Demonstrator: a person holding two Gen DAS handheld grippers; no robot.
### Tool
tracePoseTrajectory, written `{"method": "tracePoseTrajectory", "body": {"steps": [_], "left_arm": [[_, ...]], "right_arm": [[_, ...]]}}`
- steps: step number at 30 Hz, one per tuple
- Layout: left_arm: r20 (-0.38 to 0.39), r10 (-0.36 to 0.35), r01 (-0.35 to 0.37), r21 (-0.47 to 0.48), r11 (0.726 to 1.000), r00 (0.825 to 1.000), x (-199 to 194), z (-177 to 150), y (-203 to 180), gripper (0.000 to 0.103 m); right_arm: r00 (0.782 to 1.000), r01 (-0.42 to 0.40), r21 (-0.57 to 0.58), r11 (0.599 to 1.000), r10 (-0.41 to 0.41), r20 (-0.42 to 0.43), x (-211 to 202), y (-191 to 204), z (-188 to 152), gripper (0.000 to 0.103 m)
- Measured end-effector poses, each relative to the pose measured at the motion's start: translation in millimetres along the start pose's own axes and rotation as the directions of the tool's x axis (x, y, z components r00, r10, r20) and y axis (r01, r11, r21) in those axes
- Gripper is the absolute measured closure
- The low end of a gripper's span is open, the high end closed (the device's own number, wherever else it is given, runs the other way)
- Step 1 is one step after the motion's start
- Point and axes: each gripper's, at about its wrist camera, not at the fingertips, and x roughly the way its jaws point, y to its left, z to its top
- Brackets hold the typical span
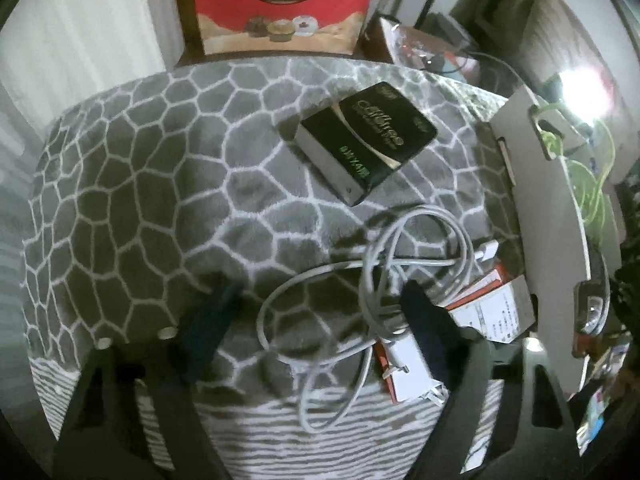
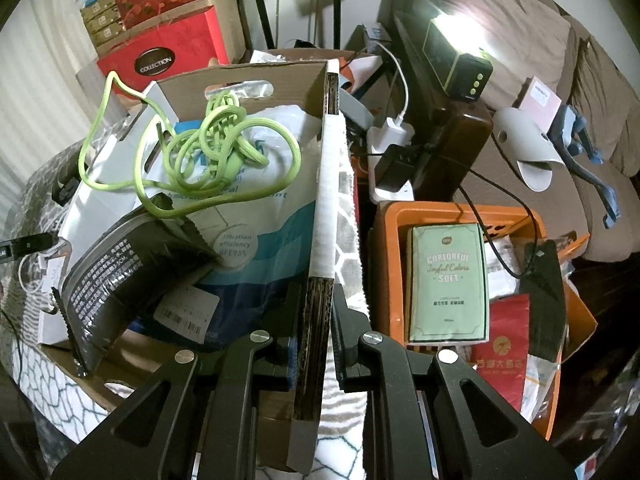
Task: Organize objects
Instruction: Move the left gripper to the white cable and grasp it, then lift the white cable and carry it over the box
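Note:
A coiled white cable point(image 1: 400, 264) with its white charger plug point(image 1: 404, 364) lies on a grey web-patterned blanket point(image 1: 140, 184). My left gripper point(image 1: 320, 316) hangs just above it, open, its dark fingers astride the coil; the right finger overlaps the cable bundle. A black box with green lettering point(image 1: 368, 136) lies farther back. My right gripper point(image 2: 318, 312) is shut on the side wall of a cardboard box point(image 2: 330, 184). That box holds a tangled green cord point(image 2: 216, 148), a black pouch point(image 2: 132, 264) and a white-and-blue bag point(image 2: 272, 208).
The cardboard box point(image 1: 556, 216) stands right of the cable, with a small red-and-white carton point(image 1: 492, 308) at its foot. A red gift box point(image 1: 280, 4) stands behind the blanket. An orange basket point(image 2: 432, 212) holding a green tissue pack point(image 2: 448, 280) sits right of the box.

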Motion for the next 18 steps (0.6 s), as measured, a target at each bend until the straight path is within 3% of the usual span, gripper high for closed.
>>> {"method": "tracePoseTrajectory", "body": {"steps": [1, 4, 5, 6, 10, 18], "left_arm": [[0.003, -0.006, 0.006, 0.006, 1.0, 1.0, -1.0, 0.3, -1.2, 0.039], [0.019, 0.001, -0.001, 0.024, 1.0, 1.0, -5.0, 2.1, -3.3, 0.069], [0.019, -0.013, 0.012, 0.027, 1.0, 1.0, -6.1, 2.5, -3.8, 0.088], [0.002, -0.032, 0.032, 0.026, 0.999, 0.999, -4.5, 2.8, -4.5, 0.096], [0.006, -0.025, 0.025, 0.04, 0.999, 1.0, -3.6, 0.3, -9.4, 0.096], [0.032, -0.087, 0.088, -0.008, 0.996, 0.996, -24.0, 4.3, -2.6, 0.097]], "right_arm": [[1.0, 0.002, 0.0, 1.0, -0.002, 0.0, 0.1, 1.5, -0.5, 0.09], [1.0, 0.002, 0.0, 1.0, -0.002, 0.0, 0.7, 1.6, -0.2, 0.09], [1.0, 0.002, 0.0, 1.0, -0.002, 0.0, 0.5, 1.6, -0.2, 0.09], [1.0, 0.003, 0.0, 1.0, -0.003, 0.0, 0.6, 1.4, 0.0, 0.09], [1.0, 0.004, -0.006, 1.0, -0.004, 0.007, 1.3, 0.6, 0.7, 0.09], [1.0, 0.003, -0.008, 1.0, -0.003, 0.006, 4.4, 0.2, 0.7, 0.091]]}}
